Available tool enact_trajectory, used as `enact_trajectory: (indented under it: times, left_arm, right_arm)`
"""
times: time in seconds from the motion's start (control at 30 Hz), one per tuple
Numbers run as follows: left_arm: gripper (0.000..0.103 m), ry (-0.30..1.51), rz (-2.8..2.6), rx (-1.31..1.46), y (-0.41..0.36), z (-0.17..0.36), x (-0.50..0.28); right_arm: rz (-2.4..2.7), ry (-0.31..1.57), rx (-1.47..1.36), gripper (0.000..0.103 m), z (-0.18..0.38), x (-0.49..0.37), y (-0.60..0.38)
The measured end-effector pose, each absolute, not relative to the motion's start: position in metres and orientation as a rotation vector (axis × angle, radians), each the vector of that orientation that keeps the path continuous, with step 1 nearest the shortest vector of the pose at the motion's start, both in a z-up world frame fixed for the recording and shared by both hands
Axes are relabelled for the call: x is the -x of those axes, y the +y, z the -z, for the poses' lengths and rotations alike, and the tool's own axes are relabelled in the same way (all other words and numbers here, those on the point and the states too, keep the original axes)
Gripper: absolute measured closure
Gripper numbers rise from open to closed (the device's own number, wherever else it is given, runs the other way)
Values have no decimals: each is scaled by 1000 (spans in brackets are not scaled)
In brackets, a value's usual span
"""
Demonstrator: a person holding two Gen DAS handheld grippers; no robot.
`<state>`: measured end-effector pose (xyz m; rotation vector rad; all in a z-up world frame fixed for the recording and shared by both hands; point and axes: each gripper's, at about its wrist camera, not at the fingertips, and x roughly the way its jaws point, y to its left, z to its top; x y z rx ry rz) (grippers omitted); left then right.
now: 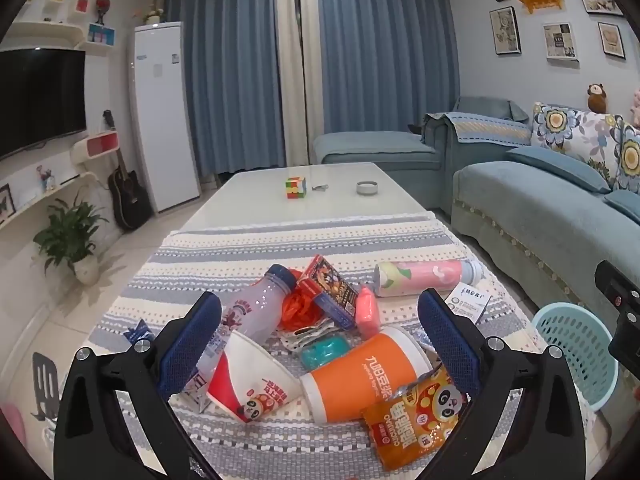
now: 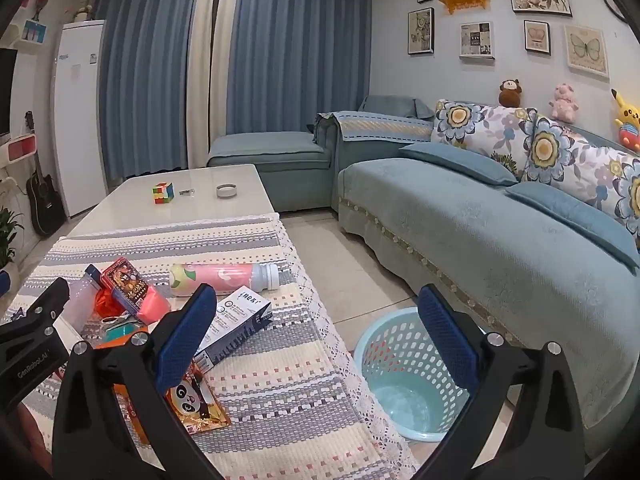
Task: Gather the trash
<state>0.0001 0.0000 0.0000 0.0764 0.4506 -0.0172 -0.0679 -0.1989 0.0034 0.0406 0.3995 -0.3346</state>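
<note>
Orange paper cup lying on its side at the near end of the striped cloth, sitting between the spread blue fingers of the left gripper. Holding nothing there, jaws gaping wide above the heap. Crowding around the cup: a flattened red-and-white cup touching its left side, a panda snack packet overlapping its near edge, a teal lump just behind. Leaning across the back of the pile, a clear bottle with a blue cap, a crumpled orange bag, a red and blue carton and a pink block. Lying farther right, a pink and green bottle on its side, and a white and navy box near the cloth's right edge.

Hanging over the table's right edge, the right gripper, fingers likewise parted and grasping nothing. Standing on the floor tiles below, between table and sofa, the light-blue perforated basket. Resting well apart on the bare white tabletop, a puzzle cube and a small round dish.
</note>
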Motion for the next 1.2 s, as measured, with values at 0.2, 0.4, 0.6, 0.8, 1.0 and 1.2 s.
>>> enact_trajectory:
  times: [0.2, 0.4, 0.6, 0.8, 1.0, 1.2]
  left_arm:
    - [7, 455, 18, -79, 3, 1, 1]
    - [7, 459, 22, -74, 7, -4, 0]
    - [7, 460, 22, -78, 4, -5, 1]
    - [7, 458, 21, -77, 4, -4, 2]
    - [7, 460, 21, -78, 4, -3, 1]
    - [7, 464, 21, -72, 2, 0, 0]
  right_arm:
    - [327, 402, -59, 7, -5, 68, -201]
    - [326, 404, -54, 7, -4, 68, -201]
    - [329, 413, -47, 7, -1, 67, -201]
    - [328, 410, -38, 7, -2, 69, -200]
    - [328, 412, -38, 7, -1, 68, -199]
    - [326, 414, -38, 7, -1, 68, -199]
